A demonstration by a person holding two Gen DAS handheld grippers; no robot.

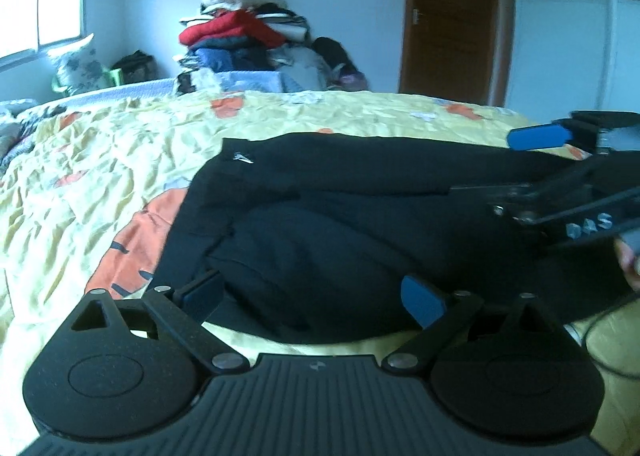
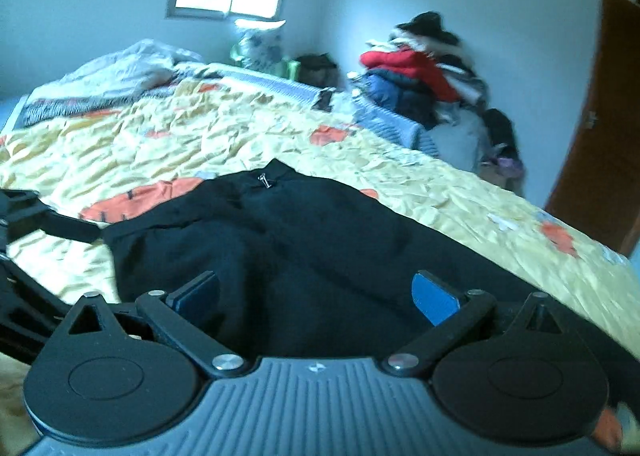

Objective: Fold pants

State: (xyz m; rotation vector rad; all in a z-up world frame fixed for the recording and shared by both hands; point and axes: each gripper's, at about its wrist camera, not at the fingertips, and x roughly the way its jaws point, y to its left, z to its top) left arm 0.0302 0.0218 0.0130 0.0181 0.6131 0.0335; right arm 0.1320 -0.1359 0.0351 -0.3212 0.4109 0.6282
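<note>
Blue pads mark both your grippers, and both stand wide apart with nothing between them. Your left gripper (image 1: 312,296) hovers just over the near edge of the pants (image 1: 360,216), its fingers straddling a bunched hump of cloth. Your right gripper (image 2: 316,296) sits low over the same garment from the other side, jaws spread, cloth below but not pinched as far as the view shows.

The pants lie across the near part of the bed (image 1: 100,160), black on a yellow-and-orange quilt, already doubled over in part, with a small white logo (image 1: 242,158) near the far corner. The top layer looks lumpy rather than flat.

For the next fold, judge where the edge really is before you close: black on black hides the layers, so bring each gripper down to the hem line and take all layers at once. Grip at matching points so the fold comes over square. Lift only enough to clear the hump, carry across evenly, and lay down slowly so the soft cloth does not drag or roll. The quilt is wrinkled; avoid pinching it too.

The clothes pile (image 1: 248,36) by the wall stays well apart.
</note>
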